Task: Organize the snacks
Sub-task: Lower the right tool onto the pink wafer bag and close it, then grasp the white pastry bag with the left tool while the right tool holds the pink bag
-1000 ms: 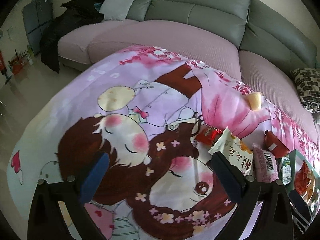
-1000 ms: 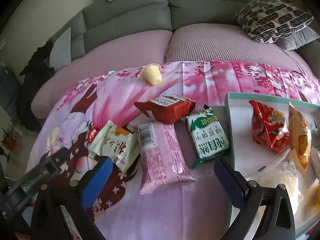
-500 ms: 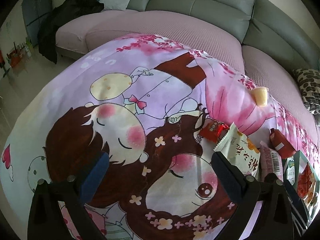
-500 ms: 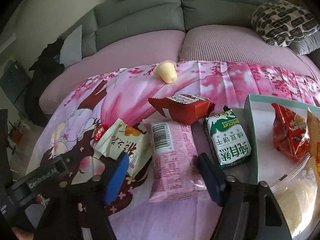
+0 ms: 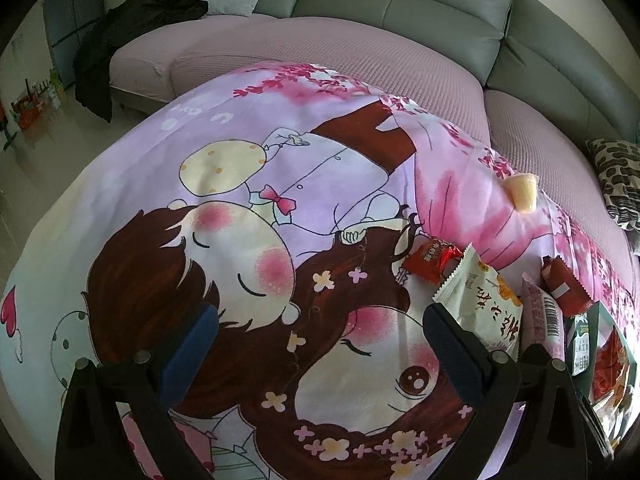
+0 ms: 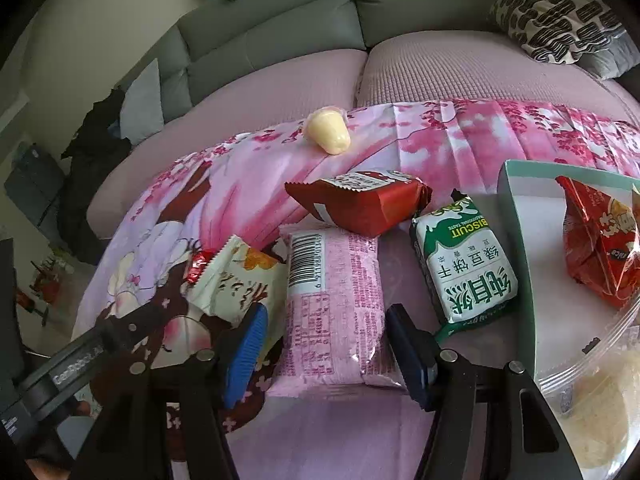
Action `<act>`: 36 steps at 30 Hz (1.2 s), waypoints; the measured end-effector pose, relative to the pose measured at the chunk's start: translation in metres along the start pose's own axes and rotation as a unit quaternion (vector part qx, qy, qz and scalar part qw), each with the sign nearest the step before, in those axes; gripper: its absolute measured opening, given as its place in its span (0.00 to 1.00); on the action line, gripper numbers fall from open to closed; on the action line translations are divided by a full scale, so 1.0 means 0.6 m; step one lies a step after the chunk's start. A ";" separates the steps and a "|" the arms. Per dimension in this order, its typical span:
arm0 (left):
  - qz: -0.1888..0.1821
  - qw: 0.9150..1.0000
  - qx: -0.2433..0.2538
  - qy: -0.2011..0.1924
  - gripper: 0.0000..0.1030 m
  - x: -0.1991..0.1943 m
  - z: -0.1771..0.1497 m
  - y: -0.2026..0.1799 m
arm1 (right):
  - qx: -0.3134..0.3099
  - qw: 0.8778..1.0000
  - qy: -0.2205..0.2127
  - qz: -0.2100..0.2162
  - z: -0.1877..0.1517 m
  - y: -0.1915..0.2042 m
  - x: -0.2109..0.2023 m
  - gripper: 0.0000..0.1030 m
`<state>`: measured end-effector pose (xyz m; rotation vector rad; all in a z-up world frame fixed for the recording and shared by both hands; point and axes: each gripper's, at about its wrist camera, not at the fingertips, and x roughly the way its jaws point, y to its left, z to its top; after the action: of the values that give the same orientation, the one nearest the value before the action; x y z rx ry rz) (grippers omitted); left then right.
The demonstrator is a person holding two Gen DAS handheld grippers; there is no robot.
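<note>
Two tools over a cloth-covered counter strewn with snacks.
Left wrist view: the left tool (image 5: 316,344) hung released above the cartoon cloth (image 5: 280,184), nothing between its pads. Right wrist view: the right tool (image 6: 326,344), jaws just closing, bracketed the pink packet (image 6: 332,300) lying beside the green biscuit pack (image 6: 466,264) and teal tray (image 6: 520,248); contact unclear.

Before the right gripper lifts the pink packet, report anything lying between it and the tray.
The green biscuit pack lies on the cloth between the pink packet and the tray. The right gripper, jaws just closing, brackets the packet; nothing blocks that.
</note>
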<state>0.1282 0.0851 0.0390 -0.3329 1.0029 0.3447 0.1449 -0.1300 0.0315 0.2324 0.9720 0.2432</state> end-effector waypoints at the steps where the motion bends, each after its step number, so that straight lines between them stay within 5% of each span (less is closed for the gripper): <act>1: -0.001 1.000 0.001 0.001 0.99 0.001 0.000 -0.001 | 0.002 1.000 0.001 -0.001 -0.001 -0.001 0.003 0.63; 8: -0.012 1.000 0.012 0.003 0.99 0.003 0.000 -0.017 | 0.004 1.000 -0.003 -0.022 -0.002 -0.002 0.005 0.48; 22: -0.084 0.996 0.029 0.015 0.99 0.020 -0.002 -0.083 | 0.002 0.999 0.017 -0.037 -0.008 -0.010 -0.011 0.47; 36: -0.082 0.992 0.088 0.025 0.99 0.063 0.015 -0.162 | 0.002 0.999 0.028 -0.031 -0.008 -0.007 -0.018 0.46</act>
<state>0.1951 0.0064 0.0221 -0.2623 1.0390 0.0977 0.1356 -0.1371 0.0361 0.2004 1.0340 0.1924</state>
